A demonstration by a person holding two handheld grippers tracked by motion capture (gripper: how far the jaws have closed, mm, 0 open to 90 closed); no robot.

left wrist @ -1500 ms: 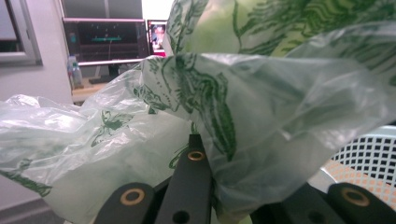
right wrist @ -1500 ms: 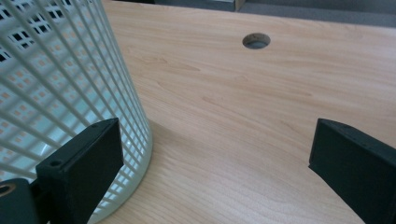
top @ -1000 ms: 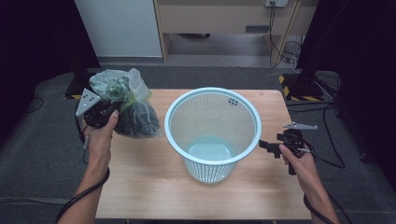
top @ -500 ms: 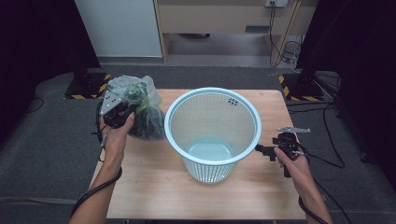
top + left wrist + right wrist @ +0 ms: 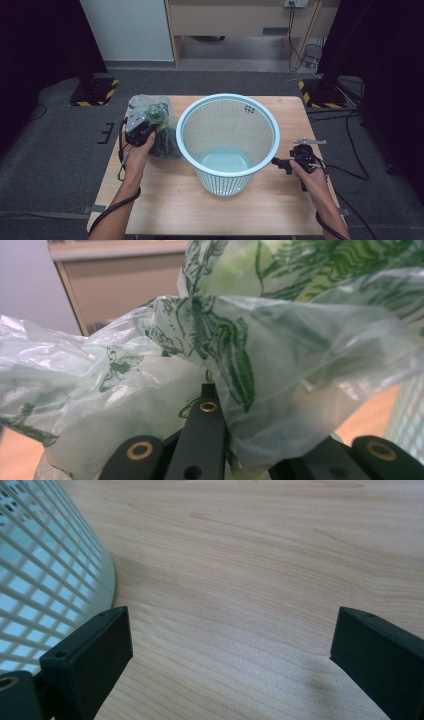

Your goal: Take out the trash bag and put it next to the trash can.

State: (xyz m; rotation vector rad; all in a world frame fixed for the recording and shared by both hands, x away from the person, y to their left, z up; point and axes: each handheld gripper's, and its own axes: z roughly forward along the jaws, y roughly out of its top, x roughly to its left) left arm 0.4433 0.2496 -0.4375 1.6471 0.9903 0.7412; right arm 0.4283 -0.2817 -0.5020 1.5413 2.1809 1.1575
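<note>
From above, the left tool (image 5: 141,131) is pressing into a green-printed plastic bag (image 5: 159,131) that is sitting on the wooden surface (image 5: 165,200) just left of the pale blue basket (image 5: 227,142); the basket is looking empty, so any loading is apparently not yet done. Along the left tool's view, the bag (image 5: 210,360) is bunching over its jaws, which seem closed on the film. Along the right tool's view, the right tool (image 5: 230,650) is gaping wide, holding nothing, beside the basket wall (image 5: 45,580).
</note>
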